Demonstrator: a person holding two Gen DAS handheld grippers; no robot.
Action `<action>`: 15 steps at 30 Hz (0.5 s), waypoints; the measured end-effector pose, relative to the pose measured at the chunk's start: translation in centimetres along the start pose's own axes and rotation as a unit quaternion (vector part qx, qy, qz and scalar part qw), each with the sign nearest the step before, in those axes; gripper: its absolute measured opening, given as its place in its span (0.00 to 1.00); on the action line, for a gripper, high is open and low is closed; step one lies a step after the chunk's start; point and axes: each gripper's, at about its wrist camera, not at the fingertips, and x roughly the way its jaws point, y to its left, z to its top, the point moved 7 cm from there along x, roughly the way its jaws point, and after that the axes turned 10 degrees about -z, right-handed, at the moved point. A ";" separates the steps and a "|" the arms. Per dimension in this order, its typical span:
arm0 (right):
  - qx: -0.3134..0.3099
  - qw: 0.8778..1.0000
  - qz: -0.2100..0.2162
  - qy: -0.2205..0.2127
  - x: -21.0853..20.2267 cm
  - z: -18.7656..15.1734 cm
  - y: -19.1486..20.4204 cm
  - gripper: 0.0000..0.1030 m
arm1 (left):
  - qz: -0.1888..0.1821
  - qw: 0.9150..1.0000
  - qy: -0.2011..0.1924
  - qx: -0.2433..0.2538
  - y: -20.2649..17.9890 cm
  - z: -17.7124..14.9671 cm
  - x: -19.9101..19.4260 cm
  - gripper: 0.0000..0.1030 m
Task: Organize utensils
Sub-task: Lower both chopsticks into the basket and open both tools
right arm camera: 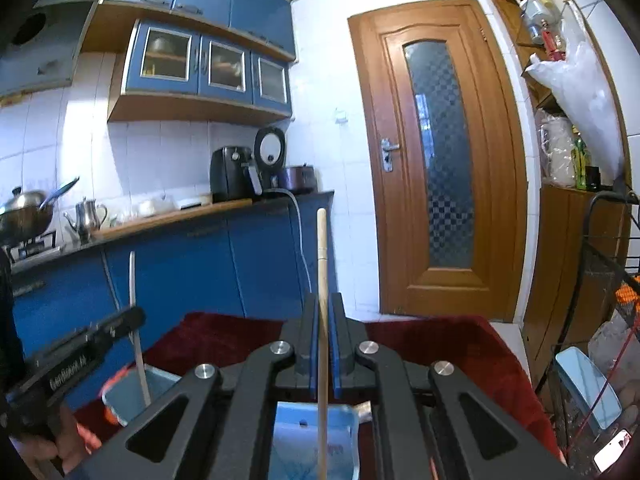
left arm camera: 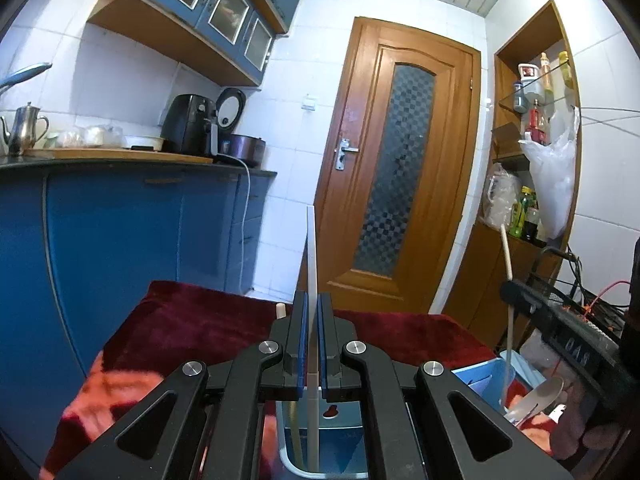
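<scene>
Left gripper (left arm camera: 313,312): jaws clamped on a pale, flat-sided white chopstick (left arm camera: 311,256), held upright with its lower end inside a light-blue bin (left arm camera: 336,456). Right gripper (right arm camera: 323,320): jaws clamped on a round wooden chopstick (right arm camera: 321,256), upright over a second blue bin (right arm camera: 296,432). Both bins rest on the desk's dark red cloth (right arm camera: 424,344). Open air surrounds both upper ends; the bin walls confine the lower ends.
</scene>
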 end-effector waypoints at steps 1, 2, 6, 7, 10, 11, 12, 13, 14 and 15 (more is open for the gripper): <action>-0.001 1.000 0.004 0.008 0.0 -0.4 0.0 0.06 | -0.001 1.000 0.004 0.001 -0.1 -0.1 0.1 0.04; 0.001 1.000 0.008 0.015 0.0 -0.7 -0.1 0.07 | -0.002 1.000 0.007 0.002 -0.2 0.0 0.2 0.04; 0.005 0.999 0.015 0.030 -0.2 -1.3 -0.3 0.12 | 0.005 1.000 0.020 0.015 -0.8 -0.3 0.2 0.07; 0.006 0.999 0.019 0.031 -0.5 -1.3 -0.4 0.14 | 0.004 1.000 0.023 0.016 -1.0 -0.4 0.2 0.08; 0.010 0.999 0.028 0.030 -1.2 -1.1 -0.3 0.23 | 0.000 0.999 0.034 0.015 -1.4 -0.6 -0.2 0.17; 0.010 0.999 0.029 0.027 -1.6 -1.0 -0.2 0.23 | -0.001 0.999 0.036 0.015 -1.5 -0.6 -0.4 0.18; 0.010 0.999 0.030 0.026 -1.9 -0.9 -0.2 0.23 | -0.001 0.999 0.037 0.015 -1.6 -0.6 -0.6 0.19; 0.011 0.999 0.032 0.024 -2.3 -0.7 -0.1 0.23 | -0.002 0.999 0.039 0.016 -1.7 -0.6 -0.9 0.19; 0.012 0.999 0.033 0.023 -2.7 -0.7 -0.1 0.23 | -0.003 0.999 0.040 0.017 -1.9 -0.6 -1.2 0.19; 0.013 0.999 0.034 0.022 -3.3 -0.5 -0.1 0.24 | -0.003 0.999 0.042 0.018 -2.1 -0.6 -1.5 0.20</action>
